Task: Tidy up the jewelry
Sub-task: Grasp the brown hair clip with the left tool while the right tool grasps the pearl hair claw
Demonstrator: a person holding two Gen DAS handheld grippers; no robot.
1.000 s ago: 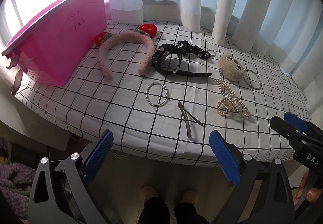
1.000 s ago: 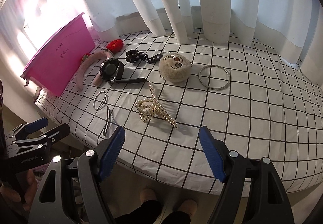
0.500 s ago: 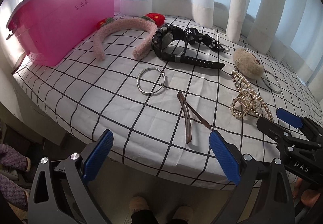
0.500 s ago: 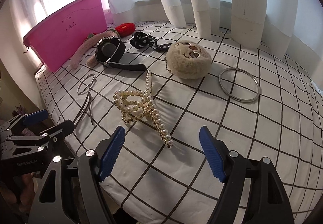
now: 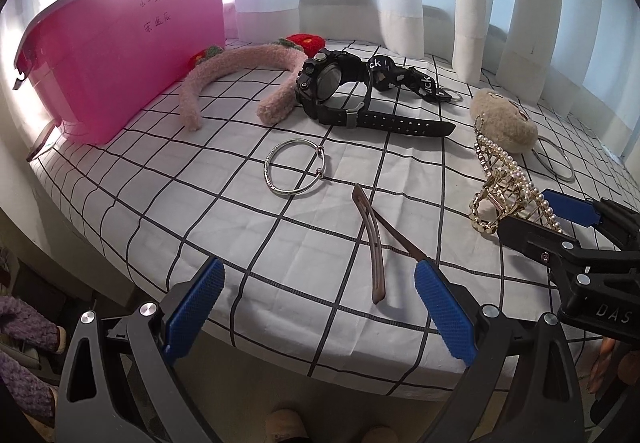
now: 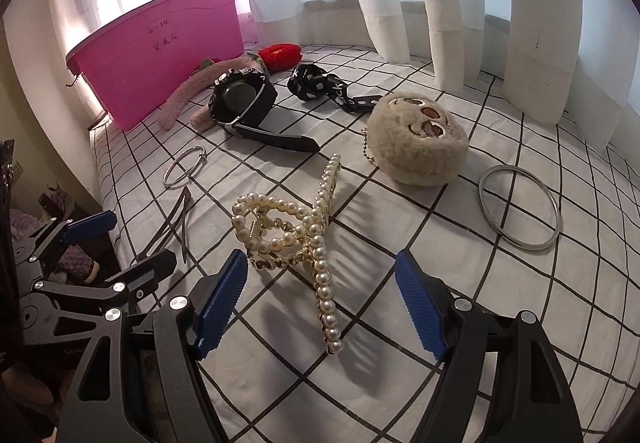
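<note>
Right wrist view: right gripper (image 6: 320,303) jaws spread wide, straddling pearl hair claw (image 6: 296,235). Approach step; next lower & pinch, then to pink bin (image 6: 160,55). Left gripper (image 5: 316,307) spread too, w/ nothing held.

Ahead of the open-jawed left gripper (image 5: 316,307) lie two metal bangles: a silver bangle (image 5: 295,167) straight ahead and a plain ring bangle (image 6: 519,207) off to its far right (half hidden there behind the plush). One brown hair clip (image 5: 376,243) sits between its fingertips' line. One pearl claw clip (image 6: 298,239) lies just ahead of the right gripper (image 6: 320,307). Beyond are one black watch (image 5: 344,91), one pink fuzzy headband (image 5: 236,79), one black printed strap (image 6: 324,87), one beige plush pouch (image 6: 418,141) and one pink bin (image 5: 116,43).
</note>
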